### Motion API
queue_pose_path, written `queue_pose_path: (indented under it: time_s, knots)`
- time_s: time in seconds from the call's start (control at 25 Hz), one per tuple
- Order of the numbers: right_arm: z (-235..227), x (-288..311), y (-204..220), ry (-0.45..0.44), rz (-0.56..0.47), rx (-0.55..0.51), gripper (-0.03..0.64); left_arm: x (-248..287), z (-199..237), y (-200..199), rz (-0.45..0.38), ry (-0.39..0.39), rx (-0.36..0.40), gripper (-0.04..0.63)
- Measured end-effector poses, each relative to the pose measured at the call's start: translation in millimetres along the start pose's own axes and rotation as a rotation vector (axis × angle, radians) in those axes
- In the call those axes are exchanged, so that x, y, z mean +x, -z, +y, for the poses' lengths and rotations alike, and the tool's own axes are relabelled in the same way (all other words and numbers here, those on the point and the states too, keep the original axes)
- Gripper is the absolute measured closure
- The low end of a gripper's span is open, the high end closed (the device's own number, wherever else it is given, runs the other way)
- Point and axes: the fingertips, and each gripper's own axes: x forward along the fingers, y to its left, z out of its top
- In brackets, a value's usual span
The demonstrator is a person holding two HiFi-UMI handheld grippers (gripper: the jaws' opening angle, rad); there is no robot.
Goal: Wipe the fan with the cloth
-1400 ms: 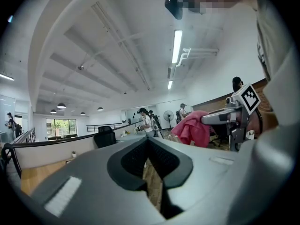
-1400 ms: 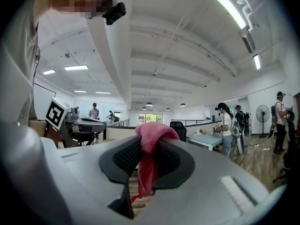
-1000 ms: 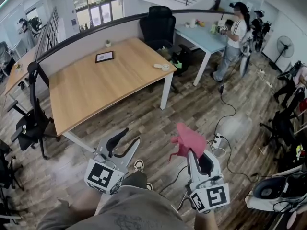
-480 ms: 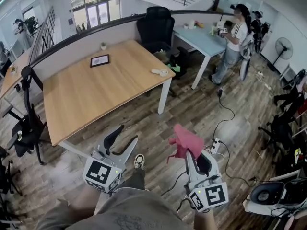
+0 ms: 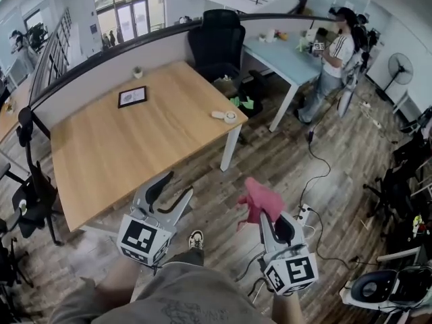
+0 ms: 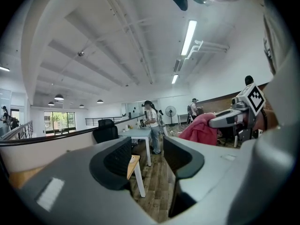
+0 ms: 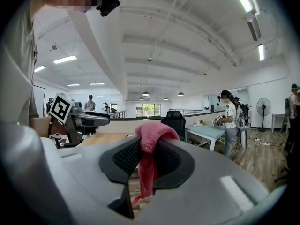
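A standing fan [image 5: 400,61] is far off at the right by the wall; it also shows small in the left gripper view [image 6: 169,111] and the right gripper view [image 7: 263,108]. My right gripper [image 5: 262,211] is shut on a pink cloth [image 5: 260,198], which bunches over the jaws and hangs between them [image 7: 150,139]. My left gripper [image 5: 177,185] is open with nothing between its jaws [image 6: 146,156], which have just been opening. Both grippers are held over the wooden floor, far from the fan.
A wooden desk [image 5: 101,160] stands ahead on the left with a framed picture [image 5: 131,96] and a tape roll [image 5: 229,117]. Behind it are a black chair [image 5: 216,42], a light blue table [image 5: 283,56] and a standing person [image 5: 334,52]. Cables and a power strip [image 5: 304,211] lie on the floor.
Both grippers have travelled forward over the floor, and the desk has come nearer. The left jaws have spread a little wider. The cloth stays in the right gripper.
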Motion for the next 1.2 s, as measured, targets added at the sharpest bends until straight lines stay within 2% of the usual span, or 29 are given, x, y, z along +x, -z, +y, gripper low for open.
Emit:
queue_pose_path:
  time_s: [0.32,0.56,0.84,1.2]
  knots:
    - [-34.8,106.0,-18.4,0.037,0.036,0.009,0.540,82.6,70.1,7.7,0.037,0.053,0.009,0.382]
    - [-49.1,168.0,-19.6,0.050,0.061,0.005,0.540,133.3,109.4,16.4,0.056,0.099,0.055,0.382]
    - [-62.3,205.6,-13.0,0.061,0.096,0.015,0.540,166.3,128.7,35.2,0.097,0.134,-0.022,0.383]
    - [-99.3,248.0,4.2,0.044,0.126,0.036,0.540,214.1,150.1,46.0,0.117,0.114,-0.020,0.383]
